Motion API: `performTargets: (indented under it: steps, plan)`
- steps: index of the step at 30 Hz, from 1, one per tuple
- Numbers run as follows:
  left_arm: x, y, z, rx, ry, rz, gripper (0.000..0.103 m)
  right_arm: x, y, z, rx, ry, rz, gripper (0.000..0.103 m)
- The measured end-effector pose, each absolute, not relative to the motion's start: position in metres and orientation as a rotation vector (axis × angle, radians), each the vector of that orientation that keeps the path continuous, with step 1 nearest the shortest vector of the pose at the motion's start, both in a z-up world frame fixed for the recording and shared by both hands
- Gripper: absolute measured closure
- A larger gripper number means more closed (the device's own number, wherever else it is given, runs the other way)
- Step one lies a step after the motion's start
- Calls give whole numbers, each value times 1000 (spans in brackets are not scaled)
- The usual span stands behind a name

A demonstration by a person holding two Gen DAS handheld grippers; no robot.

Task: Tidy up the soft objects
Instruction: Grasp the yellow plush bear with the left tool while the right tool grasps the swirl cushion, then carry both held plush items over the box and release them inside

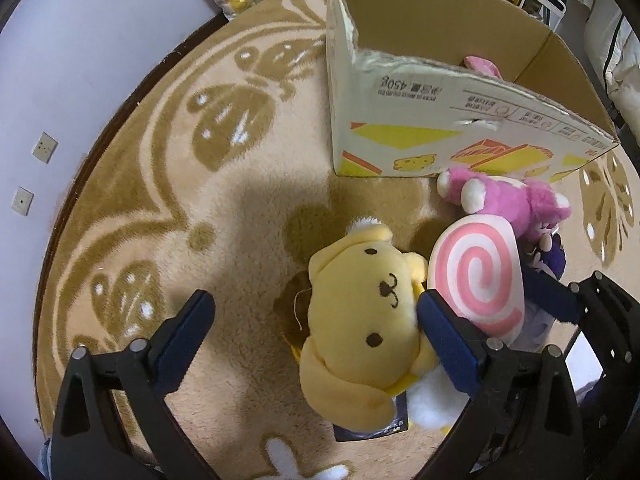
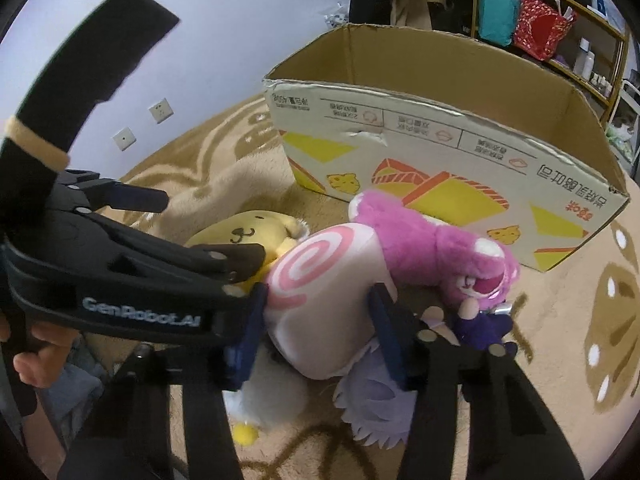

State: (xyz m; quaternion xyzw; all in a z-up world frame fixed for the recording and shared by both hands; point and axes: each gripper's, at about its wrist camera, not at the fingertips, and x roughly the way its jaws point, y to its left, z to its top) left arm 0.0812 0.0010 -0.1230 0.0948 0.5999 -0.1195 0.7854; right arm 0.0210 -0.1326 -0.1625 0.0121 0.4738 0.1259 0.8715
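Underfoot, a beige shag rug with brown butterfly patterns [image 1: 208,128] covers the floor, a pale lilac wall [image 1: 80,60] with two white sockets rising behind it and cluttered shelves [image 2: 560,20] off at the back. On the rug sits an open cardboard box printed with yellow and orange shapes [image 1: 420,132], and a bit of pink plush [image 1: 482,65] peeks up inside it. Right in front of the box, a heap of soft toys: a pink plush bear with cream paws [image 2: 432,248] lies against the box's printed wall, a round cream cushion with a pink spiral [image 2: 320,304] rests against it, and a yellow plush dog with a stitched brown nose [image 1: 372,312] lies face-up just beside the cushion. Now the left gripper [image 1: 316,328], fingers spread wide apart — the dog's head sits between them, the right-hand blue pad [image 1: 448,344] pressed in beside its cheek, the other pad [image 1: 188,332] well clear over bare rug. And the right gripper [image 2: 316,340] straddles the spiral cushion, a blue pad [image 2: 248,344] on either flank, touching or very nearly so; whether they are squeezing it, I can't tell. A small purple plush figure [image 2: 484,328] lies just beside that gripper's right finger, under the bear's face, and a fluffy white toy [image 2: 268,396] shows beneath the cushion.
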Motion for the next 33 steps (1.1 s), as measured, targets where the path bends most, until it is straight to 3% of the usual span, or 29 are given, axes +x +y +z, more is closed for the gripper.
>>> performTargets:
  steps: [3,6,11,17,33]
  plan:
    - [84,2,-128,143,1325,-292,16,20,-133,-162,18,997,265,63]
    - [85,3,-132,75,1356,-335,39,20,-134,-160,17,999,262,69]
    - [81,4,-125,77,1321,-334,54,17,-134,-157,11,987,249,76]
    - [75,9,-104,113,1234,-286,56,12,-141,-143,49,934,241,81]
    - [70,31,-28,129,949,-157,56,0,-158,-87,149,778,235,81]
